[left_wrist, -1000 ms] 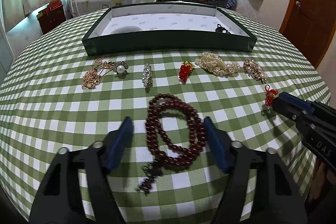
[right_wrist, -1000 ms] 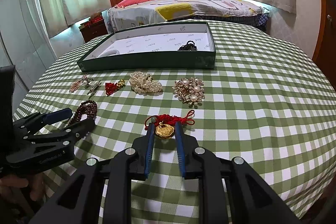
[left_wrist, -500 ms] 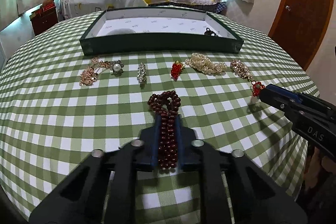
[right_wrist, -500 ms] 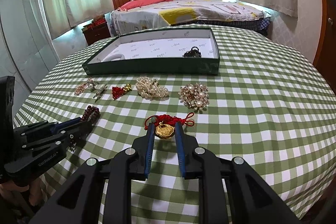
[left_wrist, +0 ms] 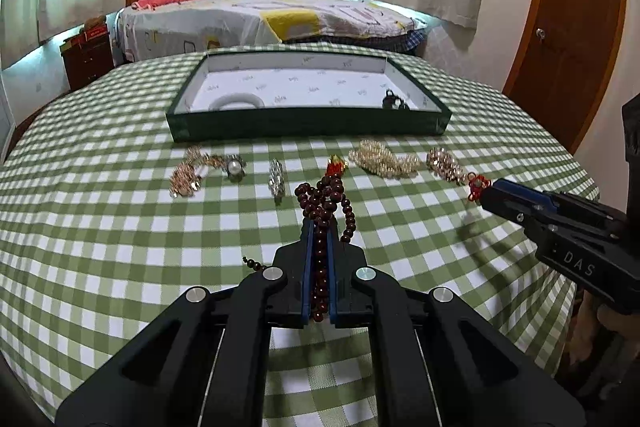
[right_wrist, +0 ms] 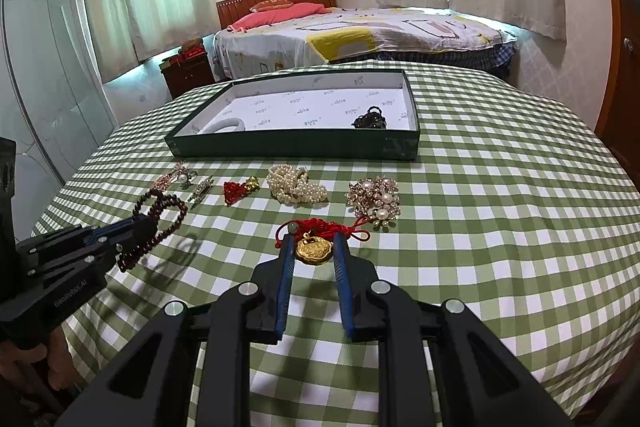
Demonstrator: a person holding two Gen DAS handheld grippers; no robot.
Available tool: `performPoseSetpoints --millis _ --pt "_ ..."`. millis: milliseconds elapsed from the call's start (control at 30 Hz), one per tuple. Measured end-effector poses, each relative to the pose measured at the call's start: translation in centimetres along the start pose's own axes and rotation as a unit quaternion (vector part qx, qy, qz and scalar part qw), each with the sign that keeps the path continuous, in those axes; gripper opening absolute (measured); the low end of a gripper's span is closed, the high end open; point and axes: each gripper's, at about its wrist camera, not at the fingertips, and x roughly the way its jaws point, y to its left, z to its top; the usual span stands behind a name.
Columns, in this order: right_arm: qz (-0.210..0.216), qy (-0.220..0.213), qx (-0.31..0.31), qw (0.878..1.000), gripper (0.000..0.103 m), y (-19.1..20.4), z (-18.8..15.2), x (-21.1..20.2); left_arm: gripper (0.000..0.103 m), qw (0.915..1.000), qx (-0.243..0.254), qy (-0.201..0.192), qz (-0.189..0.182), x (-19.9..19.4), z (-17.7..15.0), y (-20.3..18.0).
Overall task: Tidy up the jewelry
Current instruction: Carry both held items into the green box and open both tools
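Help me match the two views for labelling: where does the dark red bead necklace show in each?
Left wrist: dark red bead necklace at centre, clamped in the left tool.
Right wrist: far left, dangling from that tool.
Shared landmark: green tray beyond it.

left gripper (left_wrist: 319,227) — black frame | blue pads | silver screws

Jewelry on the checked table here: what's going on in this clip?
A person holds a gripper in each hand. The left gripper is shut on the dark red bead necklace, lifted off the tablecloth. The right gripper is shut on the gold lock pendant with its red cord. The green tray already holds a white bangle and a dark piece; pearls and brooches wait in front.
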Motion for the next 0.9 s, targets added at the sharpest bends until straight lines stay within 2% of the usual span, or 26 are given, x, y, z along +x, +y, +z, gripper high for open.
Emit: performPoseSetpoints --millis 233,500,900 --pt "0.007 -0.025 -0.001 1.000 0.021 0.5 1.8 -1.2 0.006 0.9994 0.003 -0.034 0.003 -1.2 2.4 0.3" --pt "0.018 -0.066 -0.008 0.998 0.021 1.2 6.4 -1.4 0.006 0.9982 -0.014 -0.057 -0.007 -0.6 6.4 0.9" --pt "0.026 -0.128 -0.022 0.991 0.021 1.7 14.3 0.9 0.006 0.9936 -0.011 -0.112 -0.014 2.5 15.1 0.6"
